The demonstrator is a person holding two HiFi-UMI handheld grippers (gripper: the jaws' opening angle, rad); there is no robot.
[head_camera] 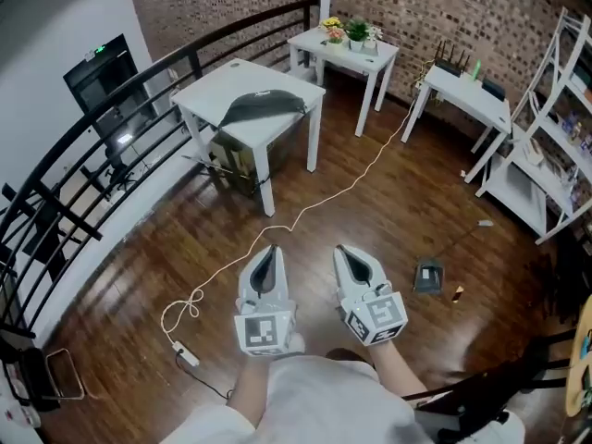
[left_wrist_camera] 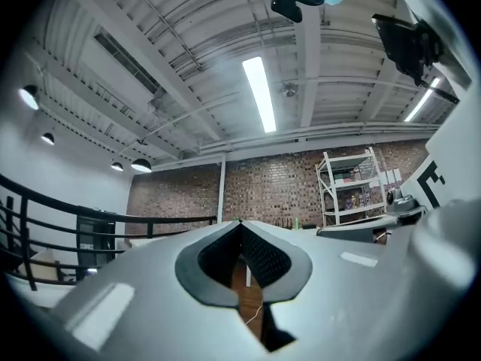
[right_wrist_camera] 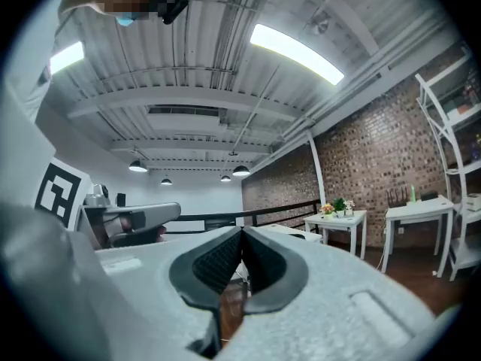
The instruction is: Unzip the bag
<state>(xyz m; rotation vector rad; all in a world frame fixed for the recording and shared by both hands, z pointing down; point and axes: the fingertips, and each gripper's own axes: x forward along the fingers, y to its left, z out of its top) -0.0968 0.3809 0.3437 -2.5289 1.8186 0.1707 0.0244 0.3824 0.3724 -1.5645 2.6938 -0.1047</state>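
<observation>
Jaws of left gripper [head_camera: 270, 249] and right gripper [head_camera: 340, 249] fully together, empty, far from bag [head_camera: 262, 108].

Open floor [head_camera: 398, 220] lies in front of the white surface [head_camera: 217, 91], crossed by a cable [head_camera: 328, 195]; black railing [head_camera: 171, 58] hems the surface's left side; the bag [head_camera: 262, 107] fills its near right corner

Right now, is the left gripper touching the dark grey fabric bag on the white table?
Apart. Head view: left gripper, jaws shut, hangs over wooden floor, well short of the dark grey fabric bag on the table.
</observation>
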